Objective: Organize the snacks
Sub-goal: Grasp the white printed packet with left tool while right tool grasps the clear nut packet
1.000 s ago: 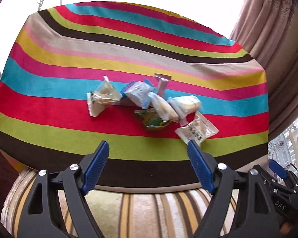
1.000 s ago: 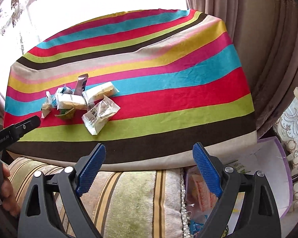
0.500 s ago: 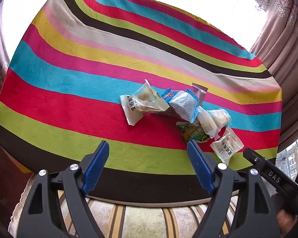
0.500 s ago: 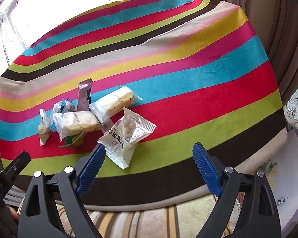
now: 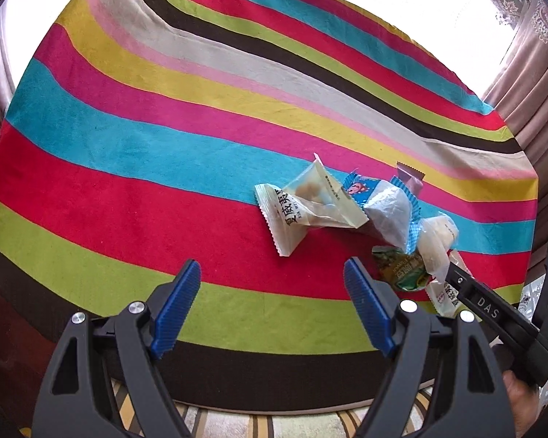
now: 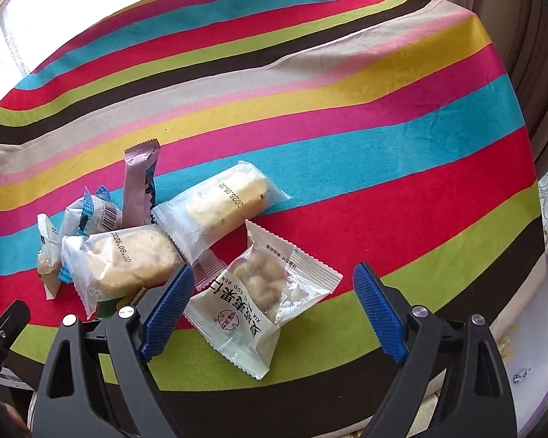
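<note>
Right now the snacks sit in a loose heap on the striped, many-coloured tablecloth [image 6: 347, 116], near its front edge. Closest to the right gripper [image 6: 274, 308] lies a clear-and-white packet of nuts with printed characters [image 6: 263, 292]; its corner sits between the blue ribbed pads, which stand spread wide and press on nothing. Behind it rest two clear-wrapped pale cakes [image 6: 223, 200] [image 6: 128, 262], each stamped with a date, the nearer one overlapping the other's end. A mauve foil stick packet [image 6: 137, 182] pokes up behind them, beside a blue-trimmed clear wrapper [image 6: 91, 215]. A green packet [image 5: 402, 270] peeks out under the heap.

The left gripper [image 5: 272, 304] hangs over the red and green stripes just short of the pile, its jaws likewise spread and empty. A second white nut packet [image 5: 303, 208] lies ahead of it, untouched.

No container is clearly in view.
</note>
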{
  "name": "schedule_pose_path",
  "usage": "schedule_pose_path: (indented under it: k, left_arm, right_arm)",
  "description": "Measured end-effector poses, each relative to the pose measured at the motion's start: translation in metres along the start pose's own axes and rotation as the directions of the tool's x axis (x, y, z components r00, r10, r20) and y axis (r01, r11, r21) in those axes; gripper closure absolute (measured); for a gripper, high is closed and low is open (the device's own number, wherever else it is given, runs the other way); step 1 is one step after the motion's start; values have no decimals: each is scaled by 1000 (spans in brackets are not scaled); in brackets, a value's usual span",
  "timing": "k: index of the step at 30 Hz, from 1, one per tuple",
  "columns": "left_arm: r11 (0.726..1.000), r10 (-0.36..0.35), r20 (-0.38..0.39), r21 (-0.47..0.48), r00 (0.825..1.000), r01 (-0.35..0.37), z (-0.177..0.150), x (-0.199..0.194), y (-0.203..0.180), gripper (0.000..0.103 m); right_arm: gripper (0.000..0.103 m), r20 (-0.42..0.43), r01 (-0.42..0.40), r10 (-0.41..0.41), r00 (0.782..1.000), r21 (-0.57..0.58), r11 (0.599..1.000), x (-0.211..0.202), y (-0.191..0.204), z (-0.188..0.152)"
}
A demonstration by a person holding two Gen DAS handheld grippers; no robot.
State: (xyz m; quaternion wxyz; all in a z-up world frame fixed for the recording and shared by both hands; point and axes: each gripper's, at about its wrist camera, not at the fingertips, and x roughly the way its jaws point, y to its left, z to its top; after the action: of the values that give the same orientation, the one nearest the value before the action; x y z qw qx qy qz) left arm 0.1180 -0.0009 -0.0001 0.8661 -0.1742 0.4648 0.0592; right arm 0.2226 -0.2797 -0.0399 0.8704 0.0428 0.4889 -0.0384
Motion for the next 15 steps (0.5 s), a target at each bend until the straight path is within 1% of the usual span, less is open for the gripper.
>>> schedule_pose_path:
  k: [4, 6, 9, 11, 15]
  left_arm:
    - [998, 35, -24, 53, 999, -34, 10, 15, -2, 22]
    - [995, 51, -39, 83, 998, -47, 15, 24, -4, 22]
    - [982, 73, -45, 175, 996, -64, 22, 34, -13, 22]
    - [962, 97, -17, 259, 995, -89, 26, 37, -22, 22]
    - [902, 135, 47, 408, 990, -142, 32, 45, -36, 22]
  right_arm:
    - [18, -40, -10, 10, 999, 17, 1000, 12, -4, -1]
    - [19, -40, -12, 13, 999, 20, 1000, 13, -7, -1]
    - [22, -41, 7, -7, 999, 13, 1000, 14, -12, -3]
    - [24, -45, 19, -19, 999, 4, 1000, 13, -14, -4]
    - [27, -47, 20, -21, 999, -9, 1000, 13, -20, -5]
